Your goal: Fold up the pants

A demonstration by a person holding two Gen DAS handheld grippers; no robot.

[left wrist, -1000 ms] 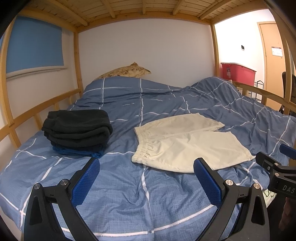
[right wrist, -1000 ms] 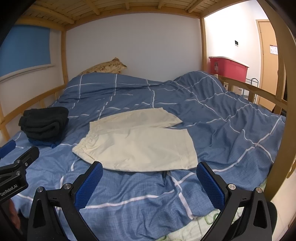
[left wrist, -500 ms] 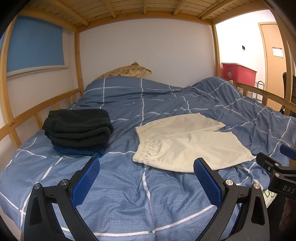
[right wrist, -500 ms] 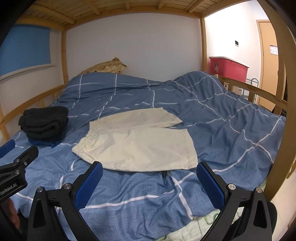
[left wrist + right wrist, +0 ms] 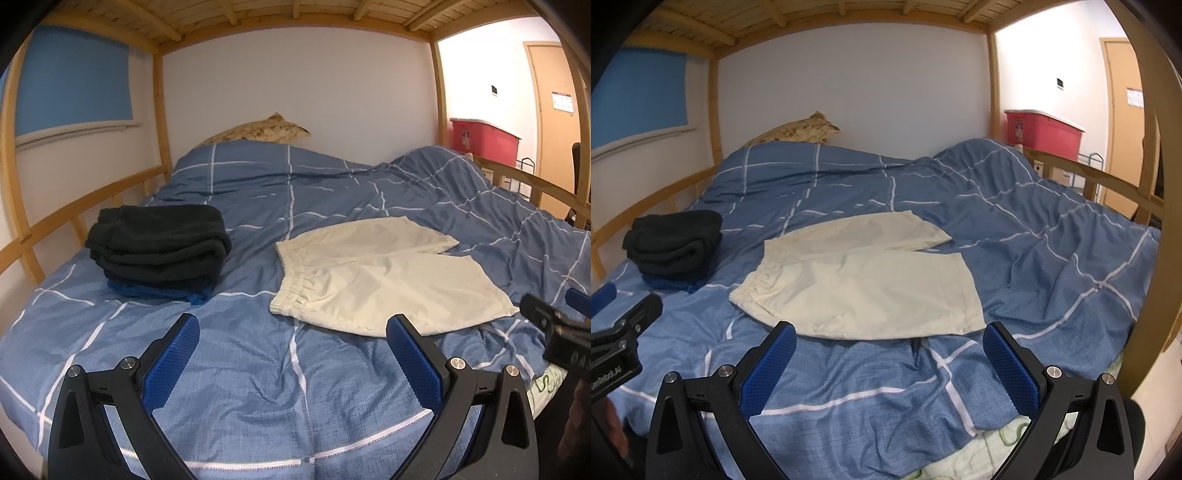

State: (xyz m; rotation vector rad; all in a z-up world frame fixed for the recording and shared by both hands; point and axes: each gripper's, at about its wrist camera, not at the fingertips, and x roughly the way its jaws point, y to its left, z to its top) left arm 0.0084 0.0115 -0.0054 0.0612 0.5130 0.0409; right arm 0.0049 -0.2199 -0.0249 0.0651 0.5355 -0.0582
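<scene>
Cream shorts (image 5: 376,277) lie flat and spread on the blue checked duvet (image 5: 258,376), elastic waistband to the left, both legs pointing right. They also show in the right wrist view (image 5: 864,280). My left gripper (image 5: 293,334) is open and empty, hovering above the duvet just in front of the shorts' near edge. My right gripper (image 5: 886,341) is open and empty, near the shorts' near hem. Each gripper shows at the edge of the other's view.
A stack of folded dark clothes (image 5: 159,247) sits on the duvet to the left of the shorts, also in the right wrist view (image 5: 676,247). Wooden bunk rails (image 5: 74,218) line the left and right sides. A pillow (image 5: 258,133) lies at the head. A red bin (image 5: 1041,133) stands beyond the bed.
Both views have shifted very slightly; the grippers stay open and the shorts have not moved.
</scene>
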